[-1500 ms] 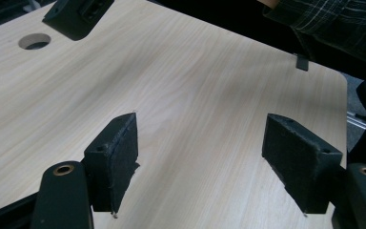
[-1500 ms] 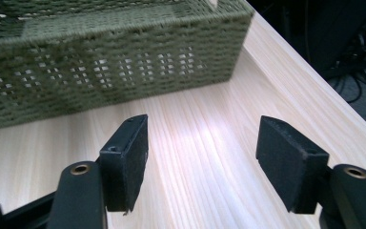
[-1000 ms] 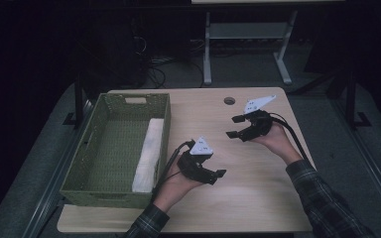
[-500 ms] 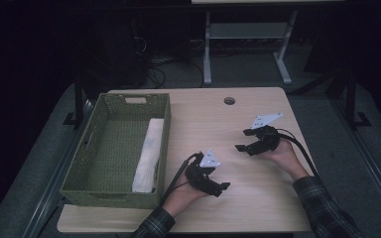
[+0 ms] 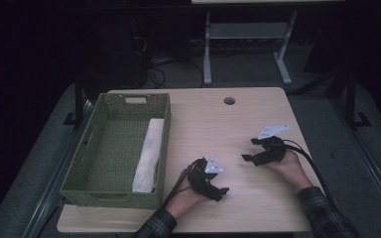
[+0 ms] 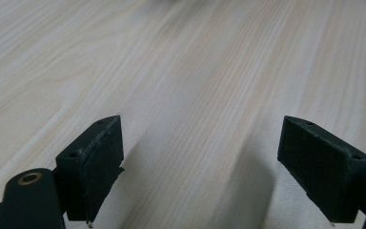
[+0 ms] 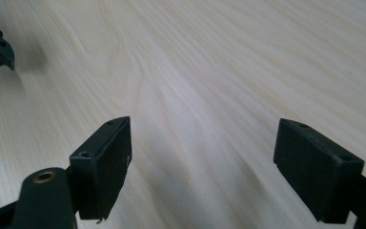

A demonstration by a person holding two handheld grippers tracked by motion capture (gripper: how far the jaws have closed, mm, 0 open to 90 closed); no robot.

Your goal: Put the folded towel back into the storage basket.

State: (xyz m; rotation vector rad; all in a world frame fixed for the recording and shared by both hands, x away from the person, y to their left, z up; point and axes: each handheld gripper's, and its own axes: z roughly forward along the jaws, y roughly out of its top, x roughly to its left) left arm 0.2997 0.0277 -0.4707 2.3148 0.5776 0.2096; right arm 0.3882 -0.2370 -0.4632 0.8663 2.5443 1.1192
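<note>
Towel [image 5: 147, 153] in basket [image 5: 85, 153], left of left tool [image 5: 217, 186], apart.

**Both grippers sinking to the table, jaws spreading**

The left gripper [image 5: 217, 187] is dropping toward six o'clock, nearing the table [image 5: 238, 124] edge, its jaws having just been opening with nothing between them. The right gripper [image 5: 250, 150] is sliding toward five o'clock and lowering, jaws likewise widening over bare wood.

basket [image 5: 116, 148] left on table [image 5: 258, 213], roll, perhaps cloth [image 5: 148, 154], inside, grippers right
</note>
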